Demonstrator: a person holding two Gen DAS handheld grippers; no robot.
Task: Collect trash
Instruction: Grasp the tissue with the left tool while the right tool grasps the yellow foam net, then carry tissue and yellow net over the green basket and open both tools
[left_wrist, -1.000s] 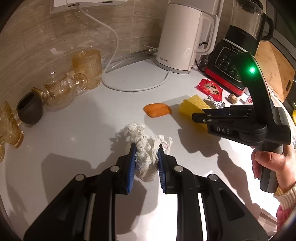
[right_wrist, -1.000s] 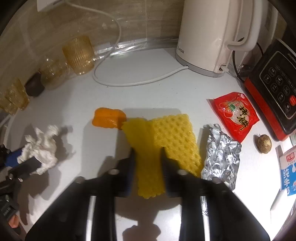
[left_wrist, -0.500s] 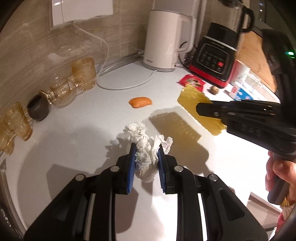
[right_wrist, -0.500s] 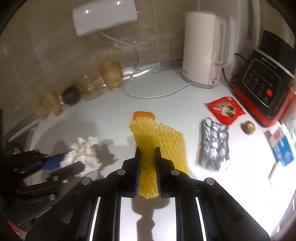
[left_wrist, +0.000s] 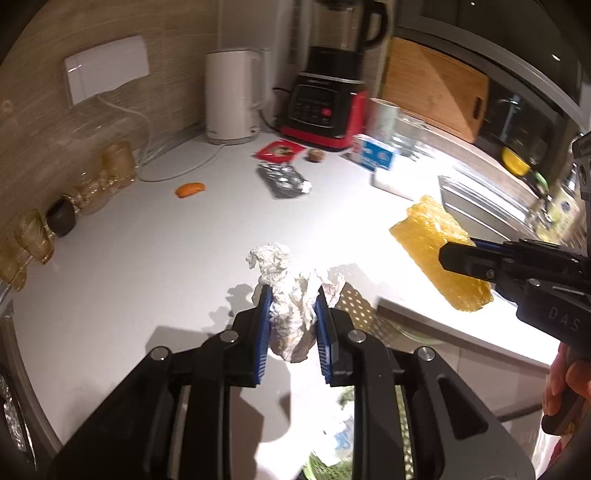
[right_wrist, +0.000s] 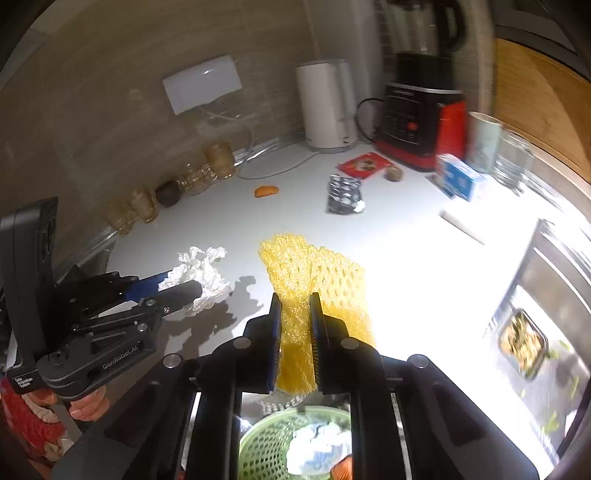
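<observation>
Below counter, green basket (right_wrist: 258, 439) shows only from right gripper (right_wrist: 293, 343).

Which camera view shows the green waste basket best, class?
The right wrist view. There the green waste basket appears below the jaws, its perforated wall and the trash inside visible under the yellow foam net. The left wrist view shows only slivers of the basket between the gripper's arms.

White counter (left_wrist: 122, 280): kettle (left_wrist: 232, 99) and blender (left_wrist: 325, 107) at back edge, glass cups (left_wrist: 118, 162) along left edge, orange peel (left_wrist: 189, 189), foil wrapper (left_wrist: 284, 179), red packet (left_wrist: 279, 150), milk carton (left_wrist: 373, 155) mid-counter toward back.
</observation>
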